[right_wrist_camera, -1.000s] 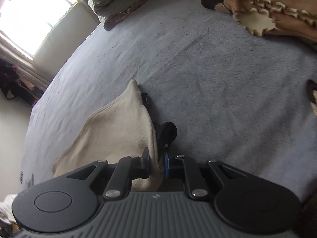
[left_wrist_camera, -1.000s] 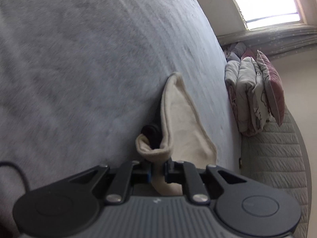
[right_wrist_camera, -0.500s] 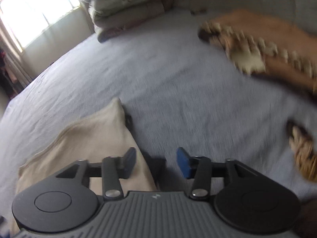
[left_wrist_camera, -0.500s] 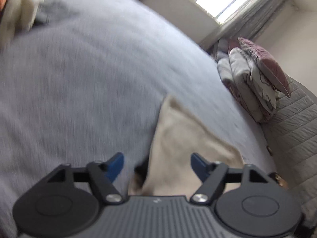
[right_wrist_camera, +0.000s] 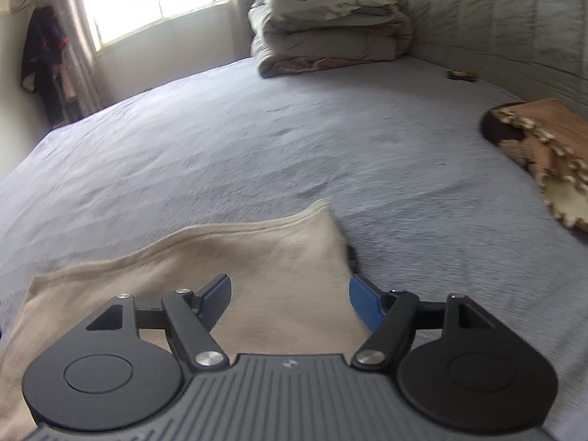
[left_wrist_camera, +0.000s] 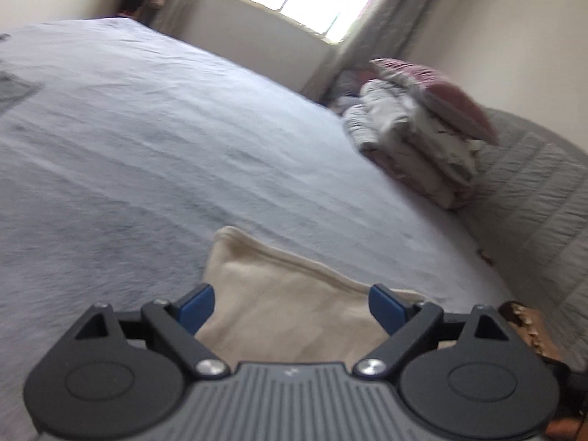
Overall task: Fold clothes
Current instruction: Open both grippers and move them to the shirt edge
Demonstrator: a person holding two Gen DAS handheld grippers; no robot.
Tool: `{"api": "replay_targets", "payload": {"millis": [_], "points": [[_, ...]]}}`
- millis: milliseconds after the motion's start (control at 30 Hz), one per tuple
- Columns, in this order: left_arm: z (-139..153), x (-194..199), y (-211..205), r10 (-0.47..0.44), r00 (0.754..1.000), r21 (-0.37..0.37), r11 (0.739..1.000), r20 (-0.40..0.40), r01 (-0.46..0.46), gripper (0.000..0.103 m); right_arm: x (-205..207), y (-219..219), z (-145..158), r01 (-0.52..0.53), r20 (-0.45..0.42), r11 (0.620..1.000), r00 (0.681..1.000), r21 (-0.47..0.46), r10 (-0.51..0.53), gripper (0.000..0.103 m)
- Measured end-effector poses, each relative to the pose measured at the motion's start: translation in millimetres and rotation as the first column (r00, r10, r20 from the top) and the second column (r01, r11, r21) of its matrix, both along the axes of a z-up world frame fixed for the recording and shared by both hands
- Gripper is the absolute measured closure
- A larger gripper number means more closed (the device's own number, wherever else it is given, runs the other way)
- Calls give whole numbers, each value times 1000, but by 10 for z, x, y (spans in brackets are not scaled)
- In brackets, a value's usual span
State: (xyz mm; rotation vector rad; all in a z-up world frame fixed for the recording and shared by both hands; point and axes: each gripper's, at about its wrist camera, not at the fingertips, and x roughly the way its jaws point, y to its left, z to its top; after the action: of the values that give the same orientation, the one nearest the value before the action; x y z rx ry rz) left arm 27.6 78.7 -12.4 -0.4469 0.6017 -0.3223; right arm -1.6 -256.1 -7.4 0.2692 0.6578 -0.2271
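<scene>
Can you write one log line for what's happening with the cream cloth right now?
left tool: opening, nothing gripped | right tool: opening, nothing gripped | cream cloth: lying on grey bed

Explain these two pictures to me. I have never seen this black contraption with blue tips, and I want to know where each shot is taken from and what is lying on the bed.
There is no robot here. A person holds a two-finger tool in each hand, and a wide-angle camera on each tool looks forward along its fingers. One picture comes from the left gripper, the other from the right gripper. The blue tips are the pads that pinch cloth. Both sets of fingers are spreading apart and press on nothing. Below and between them lies a cream garment, flat on the grey bedspread. Farther off are a brown garment with a scalloped trim to the right and a stack of folded bedding with a pillow by the quilted headboard.
</scene>
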Motion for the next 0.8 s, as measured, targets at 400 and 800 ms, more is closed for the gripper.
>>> {"api": "replay_targets", "payload": {"millis": [400,800], "points": [[-217,134,-306,-80,996,208,976,41,70,6,324,161,-231,-118,-33,985,993,-126,114,16],[-44,380,227,10,999,2,1000,-32,-10,10,379,25,87,-162,37,979,985,-122,168,19]]}}
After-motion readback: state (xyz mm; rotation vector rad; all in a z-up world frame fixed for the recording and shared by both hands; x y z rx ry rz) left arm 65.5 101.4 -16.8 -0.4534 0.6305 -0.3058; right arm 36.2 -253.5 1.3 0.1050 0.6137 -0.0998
